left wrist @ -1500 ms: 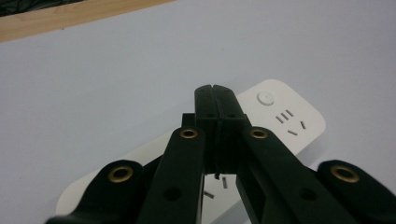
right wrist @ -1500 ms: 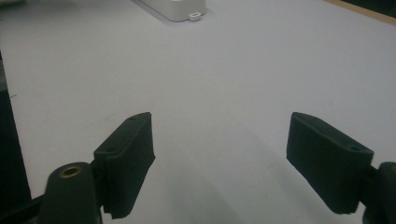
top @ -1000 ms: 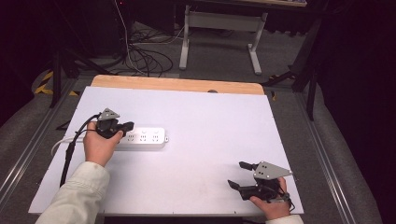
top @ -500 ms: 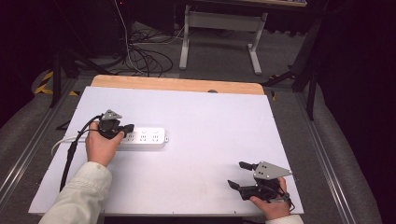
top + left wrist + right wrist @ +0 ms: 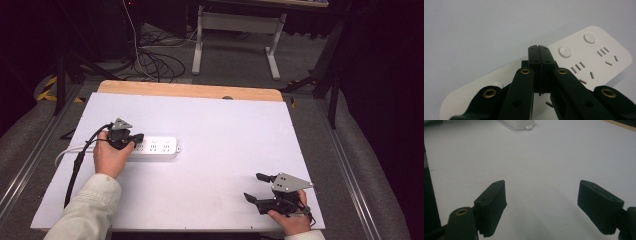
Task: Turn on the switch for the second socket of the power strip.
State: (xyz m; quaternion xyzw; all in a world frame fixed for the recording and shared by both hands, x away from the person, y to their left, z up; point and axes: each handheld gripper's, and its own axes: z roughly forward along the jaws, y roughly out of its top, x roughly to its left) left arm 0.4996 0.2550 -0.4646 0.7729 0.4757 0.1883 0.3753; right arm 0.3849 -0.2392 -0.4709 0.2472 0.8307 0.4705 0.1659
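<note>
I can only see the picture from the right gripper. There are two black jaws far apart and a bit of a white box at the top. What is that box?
Observer: It is a white power strip lying flat on the white table, seen whole in the high view.
Operator: Is anybody touching it?
Observer: The left gripper is over its left end, held in the person's left hand.
Operator: Is that gripper open like mine?
Observer: No. In the left gripper view its jaws are pressed together with nothing between them, tips over the strip's face beside a round button.
Operator: Where is my gripper?
Observer: The right gripper sits near the table's front right corner, well apart from the strip.
</note>
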